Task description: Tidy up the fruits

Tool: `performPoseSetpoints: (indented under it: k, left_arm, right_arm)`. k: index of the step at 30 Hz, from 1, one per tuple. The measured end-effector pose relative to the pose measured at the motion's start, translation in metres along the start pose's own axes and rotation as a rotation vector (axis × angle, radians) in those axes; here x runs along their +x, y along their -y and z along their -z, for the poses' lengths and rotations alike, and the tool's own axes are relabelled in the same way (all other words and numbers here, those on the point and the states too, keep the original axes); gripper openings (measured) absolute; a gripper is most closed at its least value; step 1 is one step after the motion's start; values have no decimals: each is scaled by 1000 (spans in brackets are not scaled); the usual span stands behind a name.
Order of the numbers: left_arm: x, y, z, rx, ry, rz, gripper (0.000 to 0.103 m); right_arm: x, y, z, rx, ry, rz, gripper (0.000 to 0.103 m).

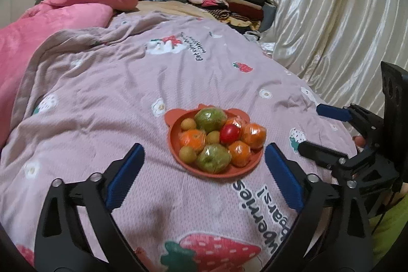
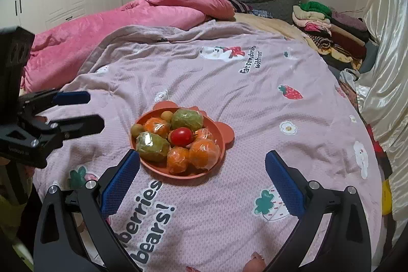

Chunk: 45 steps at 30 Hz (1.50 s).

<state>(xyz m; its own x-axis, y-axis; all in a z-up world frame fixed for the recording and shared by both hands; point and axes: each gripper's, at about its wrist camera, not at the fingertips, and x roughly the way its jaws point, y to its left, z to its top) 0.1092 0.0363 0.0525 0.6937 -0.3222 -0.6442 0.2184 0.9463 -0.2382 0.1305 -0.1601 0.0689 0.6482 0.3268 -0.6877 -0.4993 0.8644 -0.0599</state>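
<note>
Orange-red and bear-eared, the plate (image 1: 176, 144) sits on the pink strawberry-print bedspread (image 1: 102, 98) of the bed, heaped with film-wrapped oranges (image 1: 192, 139), two wrapped green apples (image 1: 210, 120), small yellow-green fruits (image 1: 188, 154) and one red tomato (image 1: 229, 133) on top. The left tongs (image 1: 202, 173) hang spread wide just short of the plate's near rim, gripping nothing. The right tongs (image 2: 202, 177) are likewise wide apart and bare, near the plate's right side.
</note>
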Motion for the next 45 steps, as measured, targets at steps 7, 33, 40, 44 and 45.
performPoseSetpoints:
  k: [7,33,40,44,45]
  left_arm:
    - [-17,1,11,-27,7,-54,93]
    - [-29,43,65,-48,-50,-189,93]
    - [-19,47,75,-69,-59,-198,93]
    - [-15,48,78,-81,-56,-220,93]
    - [-14,48,78,-83,-55,-220,93]
  right_arm:
    - [-17,1,8,27,41,-4,98]
    - [-49,4,71,70,88,-43,98]
    - [-39,-3,84,48,83,-28,98]
    - [-26,-10,94,13,66,-23,98]
    - [-24,-10,96,8,63,-28,98]
